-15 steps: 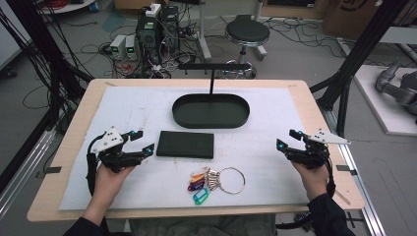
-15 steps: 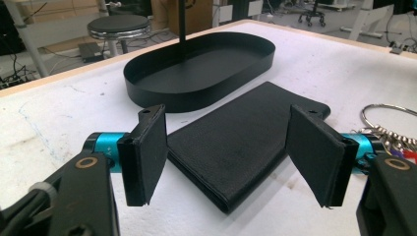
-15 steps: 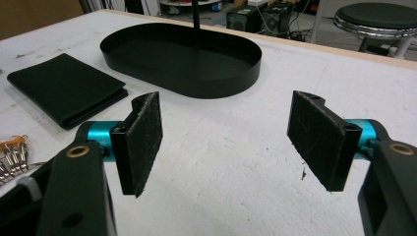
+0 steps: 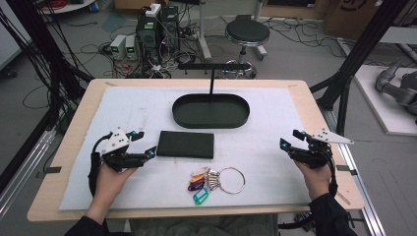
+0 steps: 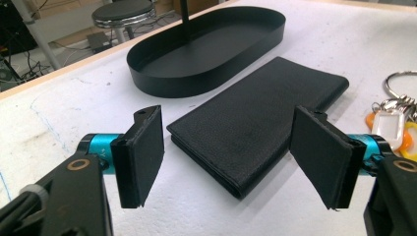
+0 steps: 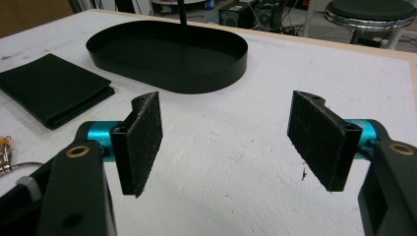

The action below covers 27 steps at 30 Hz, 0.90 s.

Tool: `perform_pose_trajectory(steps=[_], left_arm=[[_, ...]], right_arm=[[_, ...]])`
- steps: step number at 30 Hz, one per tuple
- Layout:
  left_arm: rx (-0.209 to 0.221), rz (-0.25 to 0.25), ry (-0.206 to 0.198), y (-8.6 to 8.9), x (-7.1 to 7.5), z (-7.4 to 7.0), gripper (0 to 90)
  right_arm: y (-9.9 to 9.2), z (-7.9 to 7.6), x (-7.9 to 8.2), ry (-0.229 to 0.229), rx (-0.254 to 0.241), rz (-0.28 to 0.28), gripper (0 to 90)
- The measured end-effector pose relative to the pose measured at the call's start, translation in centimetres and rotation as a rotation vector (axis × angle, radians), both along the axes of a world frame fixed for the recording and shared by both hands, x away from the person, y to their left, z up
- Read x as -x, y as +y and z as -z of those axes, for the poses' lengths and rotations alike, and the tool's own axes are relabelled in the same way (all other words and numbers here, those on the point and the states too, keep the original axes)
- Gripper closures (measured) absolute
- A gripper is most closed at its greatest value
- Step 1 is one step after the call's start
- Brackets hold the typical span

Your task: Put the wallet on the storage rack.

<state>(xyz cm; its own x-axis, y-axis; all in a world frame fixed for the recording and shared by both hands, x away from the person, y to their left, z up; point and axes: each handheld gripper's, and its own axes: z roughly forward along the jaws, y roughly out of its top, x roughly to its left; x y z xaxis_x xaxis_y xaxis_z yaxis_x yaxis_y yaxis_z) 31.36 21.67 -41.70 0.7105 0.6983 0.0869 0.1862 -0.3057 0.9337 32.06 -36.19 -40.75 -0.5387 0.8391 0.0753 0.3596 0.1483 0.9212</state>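
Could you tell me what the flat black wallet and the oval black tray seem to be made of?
The flat black folded wallet looks like leather or imitation leather: matte, fine grain, soft layered fold edges. The oval black tray looks like thin painted metal, possibly plastic: smooth satin finish, crisp upright wall.

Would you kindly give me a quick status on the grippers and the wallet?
Left gripper open, beside wallet. Right gripper open, nothing between fingers. Wallet flat on table, untouched; nothing in the way.

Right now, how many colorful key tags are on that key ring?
4, maybe more hidden: on the key ring an orange tag on top, then a purple tag, a blue tag and a green tag nearest the table edge.
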Motion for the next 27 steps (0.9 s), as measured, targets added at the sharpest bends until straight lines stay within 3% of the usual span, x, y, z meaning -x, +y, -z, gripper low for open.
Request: perform_pose_trajectory(steps=[5, 6, 9, 10, 13, 16, 19, 24, 27], left_arm=[[-0.035, 0.012, 0.012, -0.1, 0.0, 0.3, 29.2], [-0.067, 0.006, 0.028, -0.2, -0.2, 0.6, 29.5], [-0.088, 0.022, 0.043, -0.3, -0.3, 0.9, 33.9], [-0.122, 0.029, 0.056, -0.5, -0.4, 1.2, 35.1], [-0.149, 0.045, 0.067, -0.8, -0.5, 1.5, 39.0], [-0.191, 0.052, 0.104, -1.3, -0.9, 2.1, 41.8], [-0.199, 0.043, 0.124, -1.4, -1.1, 2.5, 44.2], [-0.216, 0.026, 0.209, -1.7, -1.8, 3.4, 48.9], [-0.229, 0.014, 0.211, -1.9, -1.8, 3.4, 51.9]], right_arm=[[0.1, 0.0, -0.1, 0.0, 0.013, -0.003, 29.7], [0.2, 0.1, -0.1, 0.002, 0.015, -0.004, 29.7], [0.3, 0.1, -0.1, 0.005, 0.022, -0.006, 29.6], [0.3, 0.1, -0.1, 0.007, 0.023, -0.005, 29.6], [0.4, 0.1, -0.2, 0.004, 0.027, -0.006, 29.6], [0.5, 0.1, -0.2, 0.006, 0.032, -0.008, 29.6], [0.6, 0.1, -0.2, 0.009, 0.032, -0.01, 29.5], [0.6, 0.1, -0.3, 0.01, 0.036, -0.009, 29.5], [0.6, 0.1, -0.3, 0.009, 0.036, -0.007, 29.1]])
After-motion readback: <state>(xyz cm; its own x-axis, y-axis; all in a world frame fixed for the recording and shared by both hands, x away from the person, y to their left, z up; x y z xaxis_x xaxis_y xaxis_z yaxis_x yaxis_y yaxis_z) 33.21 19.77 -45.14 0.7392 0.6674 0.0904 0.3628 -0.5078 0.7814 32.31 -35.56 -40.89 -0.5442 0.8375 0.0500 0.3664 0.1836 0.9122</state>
